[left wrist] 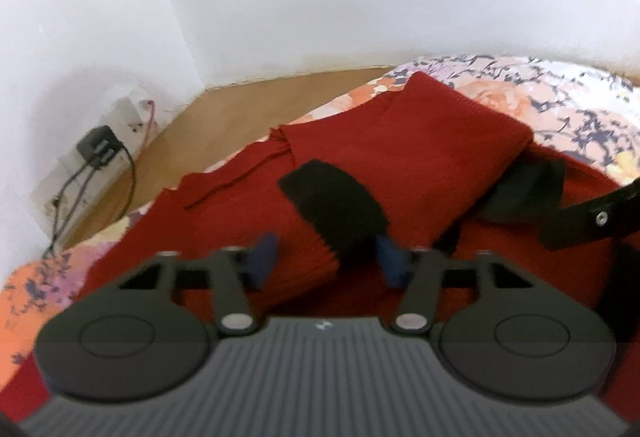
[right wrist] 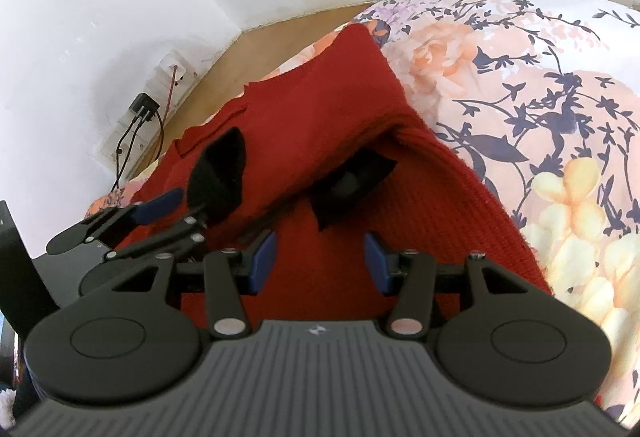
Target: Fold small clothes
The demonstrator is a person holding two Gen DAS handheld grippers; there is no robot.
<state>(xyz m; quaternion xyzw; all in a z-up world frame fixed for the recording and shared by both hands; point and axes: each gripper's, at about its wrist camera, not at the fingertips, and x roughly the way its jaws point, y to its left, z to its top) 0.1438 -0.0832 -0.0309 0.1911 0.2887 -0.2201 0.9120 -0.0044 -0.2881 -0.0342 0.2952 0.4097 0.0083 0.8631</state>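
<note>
Red ribbed knit sweater point(right wrist: 320, 125) with black cuffs, part-folded on floral bedsheet point(right wrist: 520, 85); both grippers' jaws spread.

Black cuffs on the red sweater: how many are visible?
2. One cuff lies on top of the folded sleeve by the left gripper; the other pokes out beneath the fold. None seem hidden.

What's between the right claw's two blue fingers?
Only red knitted sweater, seen in the right wrist view; the open right claw grips nothing.
</note>
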